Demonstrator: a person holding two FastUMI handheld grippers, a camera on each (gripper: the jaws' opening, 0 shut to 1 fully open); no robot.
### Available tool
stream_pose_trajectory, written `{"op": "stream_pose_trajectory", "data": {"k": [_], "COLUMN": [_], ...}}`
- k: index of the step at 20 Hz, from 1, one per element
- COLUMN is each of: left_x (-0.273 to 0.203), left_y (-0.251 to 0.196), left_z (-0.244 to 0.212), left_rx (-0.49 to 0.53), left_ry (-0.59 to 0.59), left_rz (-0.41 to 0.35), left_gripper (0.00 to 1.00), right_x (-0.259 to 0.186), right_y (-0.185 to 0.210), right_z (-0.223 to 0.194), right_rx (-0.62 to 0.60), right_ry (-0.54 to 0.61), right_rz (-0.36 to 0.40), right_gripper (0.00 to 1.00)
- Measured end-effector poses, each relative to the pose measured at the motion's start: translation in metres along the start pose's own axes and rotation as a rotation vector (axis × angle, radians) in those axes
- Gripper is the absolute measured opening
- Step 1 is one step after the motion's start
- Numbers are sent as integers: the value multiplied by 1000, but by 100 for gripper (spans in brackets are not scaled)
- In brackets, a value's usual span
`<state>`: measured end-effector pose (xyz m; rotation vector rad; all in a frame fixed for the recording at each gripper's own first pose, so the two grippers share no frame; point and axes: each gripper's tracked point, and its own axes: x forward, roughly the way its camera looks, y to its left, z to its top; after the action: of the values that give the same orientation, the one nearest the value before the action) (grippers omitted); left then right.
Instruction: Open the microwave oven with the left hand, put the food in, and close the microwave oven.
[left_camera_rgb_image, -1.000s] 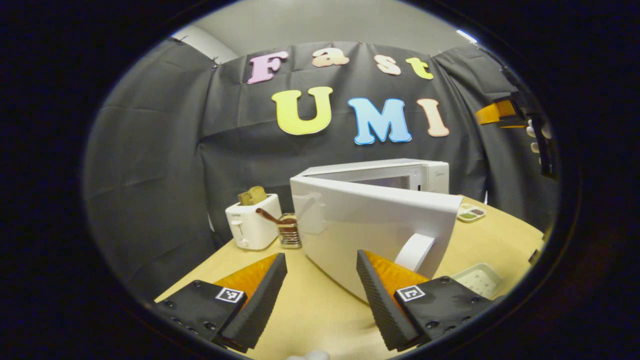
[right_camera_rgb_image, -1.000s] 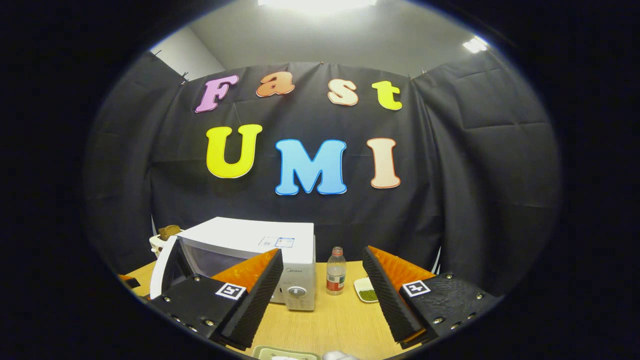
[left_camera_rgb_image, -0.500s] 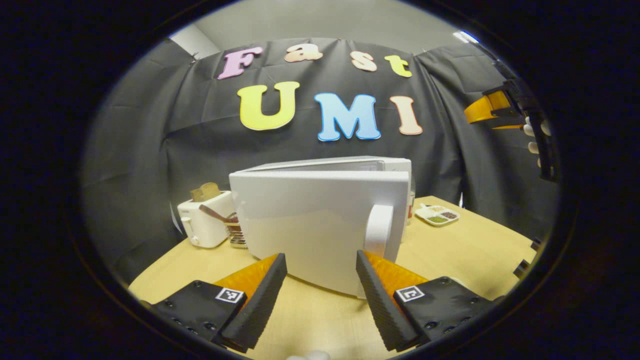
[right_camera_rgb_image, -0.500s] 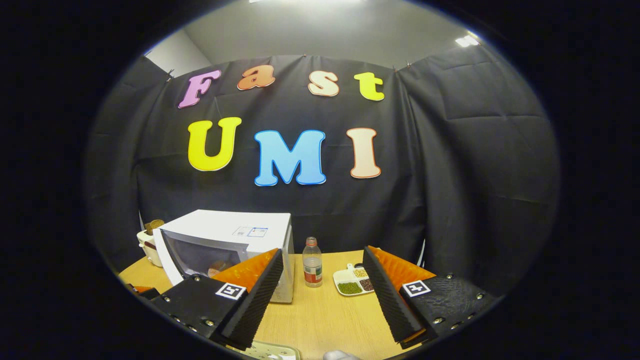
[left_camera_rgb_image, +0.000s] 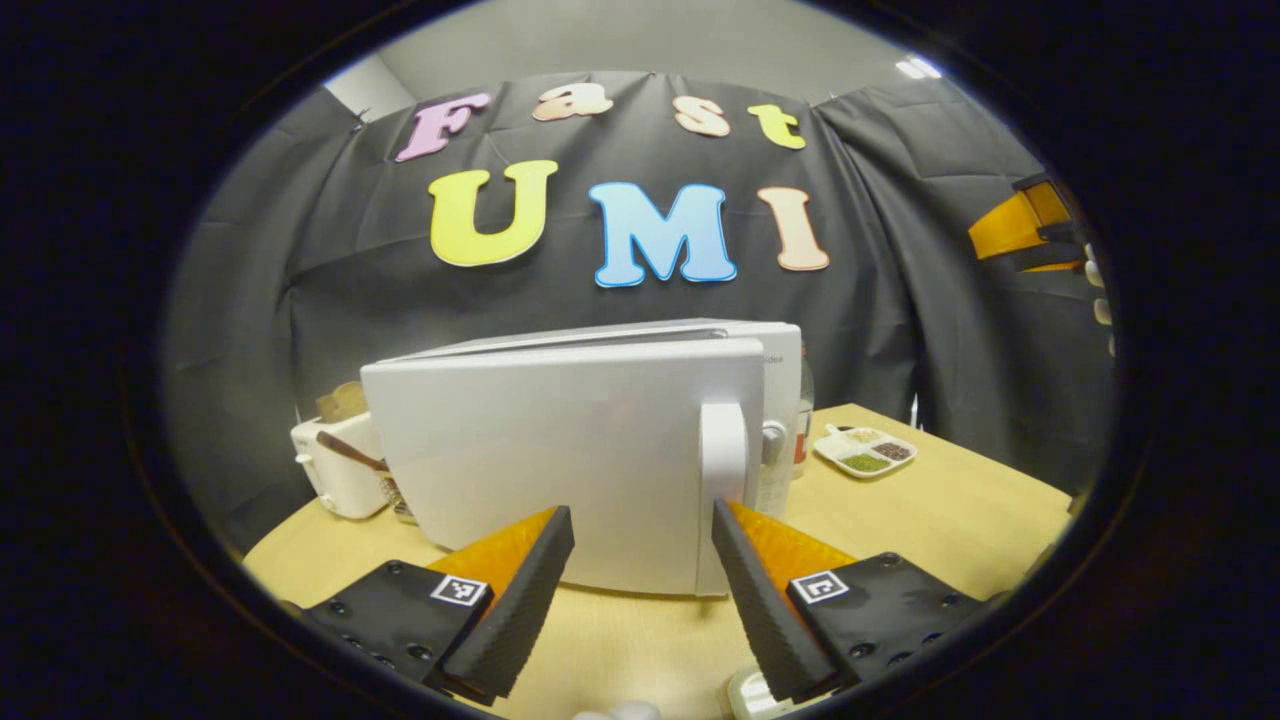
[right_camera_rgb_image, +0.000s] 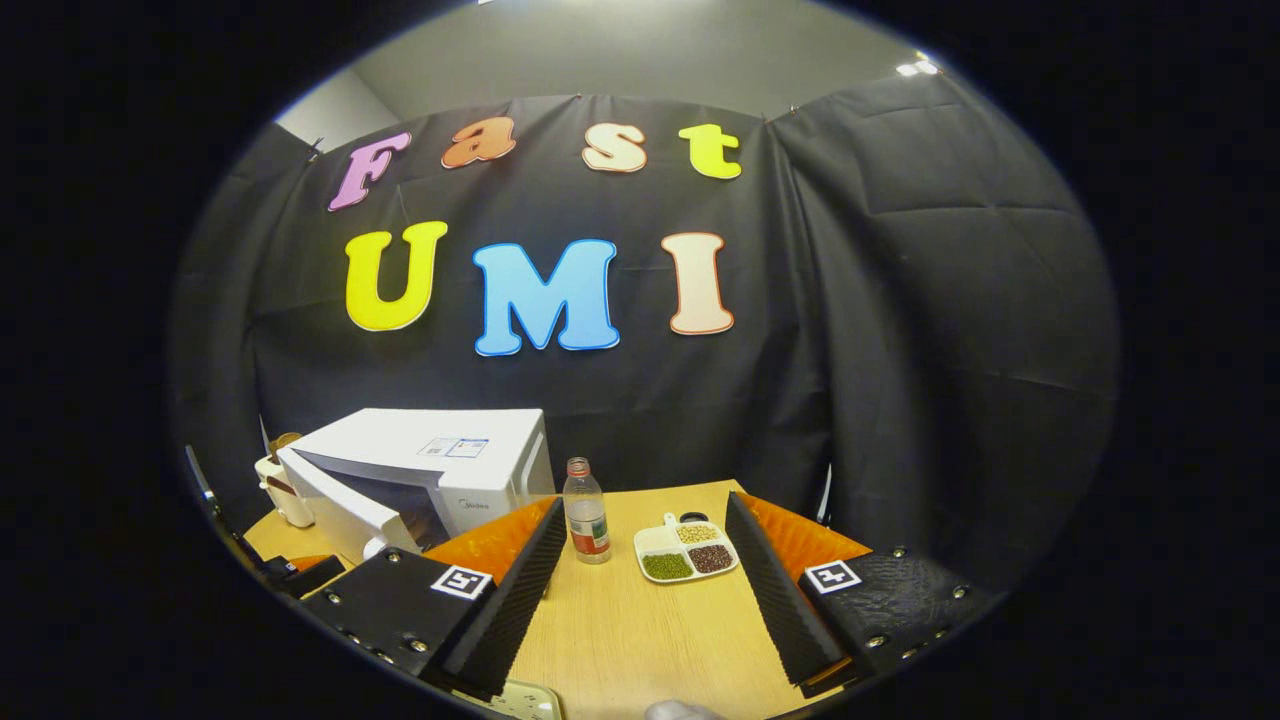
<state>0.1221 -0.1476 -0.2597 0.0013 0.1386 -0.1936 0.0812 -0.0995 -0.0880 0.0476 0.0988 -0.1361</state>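
Pale wood makes up the table (left_camera_rgb_image: 930, 520), which runs under and ahead of both sets of jaws. On it, straight ahead of the left gripper (left_camera_rgb_image: 640, 590), stands the white microwave oven (left_camera_rgb_image: 600, 440); its door (left_camera_rgb_image: 560, 460) faces that gripper and sits slightly ajar, and the door's upright handle (left_camera_rgb_image: 722, 480) lies just beyond the right-hand finger. The left gripper's jaws are spread apart and hold nothing. In the right gripper view the same microwave oven (right_camera_rgb_image: 440, 460) sits ahead and to the left of the right gripper (right_camera_rgb_image: 640, 590), its door (right_camera_rgb_image: 335, 505) angled a little outward from the body. The right gripper's jaws are likewise apart and empty.

Left of the left gripper's jaws, partly behind the door, is a white toaster (left_camera_rgb_image: 335, 470) with a slice of bread (left_camera_rgb_image: 343, 400) sticking out of it. Directly ahead between the right gripper's jaws stands a clear plastic bottle (right_camera_rgb_image: 585, 510), and just right of it lies a white divided dish (right_camera_rgb_image: 685, 550) holding green, brown and yellowish grains. Whether the food is inside the oven cannot be told.
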Motion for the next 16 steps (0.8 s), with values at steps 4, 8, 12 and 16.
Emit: {"op": "stream_pose_trajectory", "data": {"k": [4, 8, 12, 16], "left_x": [34, 56, 71, 70], "left_y": [-8, -7, -16, -16], "left_z": [4, 5, 4, 4], "left_rx": [-2, 8, -5, -5], "left_ry": [3, 2, 9, -3], "left_rz": [13, 33, 33, 63], "left_gripper": [94, 94, 95, 94], "right_x": [15, 28, 40, 47], "right_y": [-11, -16, -17, -18], "right_z": [-1, -1, -5, -8], "right_rx": [1, 4, 5, 6], "right_ry": [9, 20, 34, 45], "right_rz": [2, 11, 20, 34], "right_gripper": [98, 98, 98, 98]}}
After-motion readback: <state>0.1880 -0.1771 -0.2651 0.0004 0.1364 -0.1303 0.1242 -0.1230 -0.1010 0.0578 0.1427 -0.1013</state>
